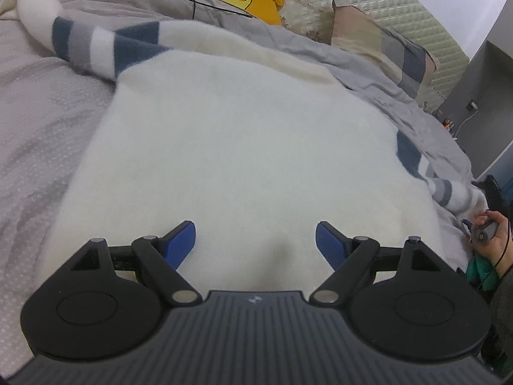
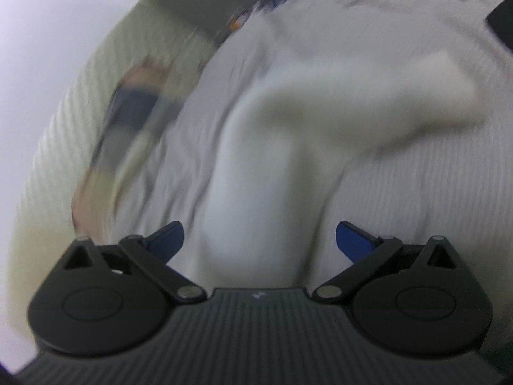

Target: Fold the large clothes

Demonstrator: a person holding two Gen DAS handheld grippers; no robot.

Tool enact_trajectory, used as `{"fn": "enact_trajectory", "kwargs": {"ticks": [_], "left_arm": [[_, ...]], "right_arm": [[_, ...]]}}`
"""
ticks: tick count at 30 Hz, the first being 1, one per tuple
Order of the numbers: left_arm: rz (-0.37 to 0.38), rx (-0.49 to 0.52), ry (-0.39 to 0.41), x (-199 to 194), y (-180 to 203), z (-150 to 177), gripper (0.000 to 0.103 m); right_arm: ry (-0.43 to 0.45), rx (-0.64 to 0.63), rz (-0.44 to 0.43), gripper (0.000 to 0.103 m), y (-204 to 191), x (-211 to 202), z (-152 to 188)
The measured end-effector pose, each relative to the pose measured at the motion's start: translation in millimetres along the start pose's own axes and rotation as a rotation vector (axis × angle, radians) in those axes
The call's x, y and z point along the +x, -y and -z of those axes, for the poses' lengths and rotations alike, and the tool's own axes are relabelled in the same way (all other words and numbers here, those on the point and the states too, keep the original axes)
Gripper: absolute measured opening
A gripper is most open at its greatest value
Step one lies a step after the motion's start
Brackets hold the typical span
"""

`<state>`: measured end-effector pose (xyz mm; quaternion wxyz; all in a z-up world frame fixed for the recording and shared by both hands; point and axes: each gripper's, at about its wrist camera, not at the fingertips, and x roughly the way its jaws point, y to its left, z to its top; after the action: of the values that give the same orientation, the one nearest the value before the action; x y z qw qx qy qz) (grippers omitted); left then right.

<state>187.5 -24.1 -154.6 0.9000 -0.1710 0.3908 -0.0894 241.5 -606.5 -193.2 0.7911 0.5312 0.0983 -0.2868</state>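
Cream fleece sweater with blue-and-grey striped sleeves (image 1: pixel 243 147) lies spread flat on a grey-sheeted bed (image 1: pixel 41 128), its long axis running straight away from the left tongs (image 1: pixel 255 243), which hover over the near hem with jaws wide and nothing between them. One striped sleeve (image 1: pixel 96 48) is flung out far left; the other (image 1: pixel 442 183) trails off to the right, close to the person's right hand (image 1: pixel 490 237). The right tongs (image 2: pixel 259 240), also spread wide and empty, point along a blurred pale strip of fabric (image 2: pixel 256 199), probably that right sleeve, making the right hand the nearer one for folding it inward.
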Motion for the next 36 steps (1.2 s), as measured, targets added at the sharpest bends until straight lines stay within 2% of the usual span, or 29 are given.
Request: {"fn": "enact_trajectory", "kwargs": {"ticks": [2,6,10,11,13,14,16,17,19,24,25,26,27,28,29,30,33,36], "left_arm": [[0.008,-0.006,-0.001,3.5,-0.3,-2.5,0.085],[0.011,-0.013,-0.002,8.9,-0.6,-6.8,0.085],[0.011,-0.029,-0.012,12.4,-2.0,-7.0,0.085],[0.010,-0.030,-0.014,12.2,-1.8,-7.1,0.085],[0.012,-0.025,-0.011,10.1,-1.3,-6.7,0.085],[0.011,-0.027,-0.012,9.5,-1.1,-6.2,0.085],[0.016,-0.028,-0.013,8.7,-1.6,-5.3,0.085],[0.017,-0.028,-0.015,8.2,-2.6,-4.9,0.085],[0.017,-0.032,-0.016,7.0,-3.8,-3.9,0.085],[0.024,-0.043,-0.030,8.1,-6.8,-1.7,0.086],[0.025,-0.039,-0.032,8.8,-6.5,-1.4,0.086],[0.024,-0.034,-0.032,10.0,-6.0,-1.2,0.086],[0.021,-0.033,-0.032,11.8,-5.8,-1.9,0.087],[0.019,-0.032,-0.032,13.7,-5.3,-2.4,0.087],[0.017,-0.033,-0.032,16.1,-4.7,-3.7,0.087],[0.016,-0.033,-0.032,18.2,-4.1,-5.4,0.087],[0.012,-0.036,-0.030,23.2,-2.4,-11.6,0.087],[0.024,-0.047,-0.021,22.5,-3.8,-17.0,0.087]], "right_arm": [[0.068,0.022,-0.012,0.103,2.9,-3.6,-23.6],[0.140,0.047,-0.071,0.103,9.7,-10.8,-63.5],[0.161,0.028,-0.022,0.103,19.2,-19.3,-85.1],[0.163,0.011,-0.008,0.103,20.8,-21.4,-87.5],[0.136,-0.023,0.100,0.103,23.2,-19.9,-87.1],[0.077,-0.008,0.149,0.103,26.3,-14.6,-86.4],[0.000,0.042,0.158,0.102,37.2,-8.9,-81.7],[-0.020,0.038,0.189,0.102,38.0,-6.2,-77.0],[-0.025,-0.015,0.243,0.102,36.4,-2.1,-67.9],[0.038,-0.031,0.222,0.101,41.4,18.2,-60.3],[0.051,-0.042,0.223,0.098,40.9,22.5,-60.9],[0.065,-0.054,0.211,0.087,40.1,27.7,-61.0],[0.063,-0.062,0.194,0.072,40.0,31.0,-63.0],[0.056,-0.066,0.180,0.063,39.2,36.2,-70.9],[0.050,-0.071,0.174,0.041,36.5,39.2,-73.7],[0.054,-0.089,0.172,0.028,31.9,39.3,-77.1],[0.101,-0.212,0.193,0.017,5.4,28.9,-88.4],[0.144,-0.270,0.181,0.015,-22.9,8.5,-105.1]]}}
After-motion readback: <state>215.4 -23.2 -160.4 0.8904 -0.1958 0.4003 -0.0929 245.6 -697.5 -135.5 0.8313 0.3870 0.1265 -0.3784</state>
